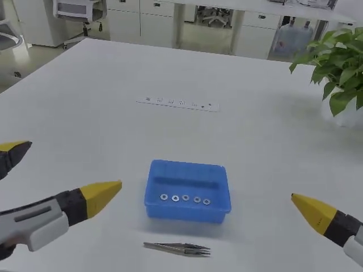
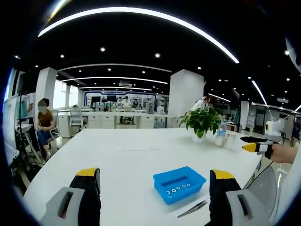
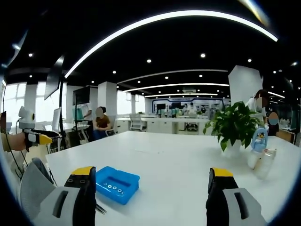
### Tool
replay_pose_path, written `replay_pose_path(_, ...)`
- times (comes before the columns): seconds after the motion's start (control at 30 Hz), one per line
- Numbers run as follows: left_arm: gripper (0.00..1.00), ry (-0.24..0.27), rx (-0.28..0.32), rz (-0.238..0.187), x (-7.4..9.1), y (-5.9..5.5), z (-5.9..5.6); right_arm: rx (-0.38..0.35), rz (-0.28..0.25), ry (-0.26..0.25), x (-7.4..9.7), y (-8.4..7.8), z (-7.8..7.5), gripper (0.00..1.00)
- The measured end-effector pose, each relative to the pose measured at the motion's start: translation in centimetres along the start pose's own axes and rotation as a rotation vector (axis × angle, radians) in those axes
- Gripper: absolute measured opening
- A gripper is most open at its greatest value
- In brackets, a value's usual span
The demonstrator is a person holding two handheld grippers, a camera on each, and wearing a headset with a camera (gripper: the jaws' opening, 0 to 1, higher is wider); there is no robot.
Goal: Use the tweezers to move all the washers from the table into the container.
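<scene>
In the head view a blue container [image 1: 187,173] sits in the middle of the white counter [image 1: 255,136], and five washers [image 1: 185,198] lie in a row on its floor, along the near side. The tweezers [image 1: 177,247] lie flat on the counter just near of the container, apart from it and with neither claw on them. The left claw [image 1: 74,165] comes in from the near left, its yellow-tipped jaws spread wide and nothing between them. One yellow-tipped jaw of the right claw [image 1: 315,212] enters from the near right, well apart from the container. Farther off, a white power strip [image 1: 178,103] lies on the counter, and a potted plant [image 1: 334,68] stands at the far right. In the left gripper view that claw's two jaws stand far apart and empty. Between them, farther along the counter, are the container with its row of washers and the tweezers, which lie near the right jaw. The right claw, held in a hand [image 2: 284,153], shows at the right edge. The plant stands at the far side, and a person [image 2: 44,120] sits at the left. In the right gripper view the jaws are likewise wide open and hold nothing. The container sits just beside the left jaw with the washers lined up inside, the tweezers' tips peek out at that jaw's edge, and the plant stands to the right.
</scene>
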State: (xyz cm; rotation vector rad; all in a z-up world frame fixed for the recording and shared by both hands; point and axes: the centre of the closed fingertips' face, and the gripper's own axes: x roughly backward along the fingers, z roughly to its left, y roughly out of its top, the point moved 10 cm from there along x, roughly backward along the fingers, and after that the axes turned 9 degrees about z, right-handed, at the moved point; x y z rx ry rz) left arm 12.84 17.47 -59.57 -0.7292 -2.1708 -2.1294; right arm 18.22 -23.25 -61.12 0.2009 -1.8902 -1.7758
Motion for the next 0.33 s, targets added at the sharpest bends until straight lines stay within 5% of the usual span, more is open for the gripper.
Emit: replay_pose_path(0.33,0.99,-0.001,-0.009,0.022,-0.11,-0.20,0.05,-0.022,0.014,-0.019,0.02,-0.55,-0.37,0.98)
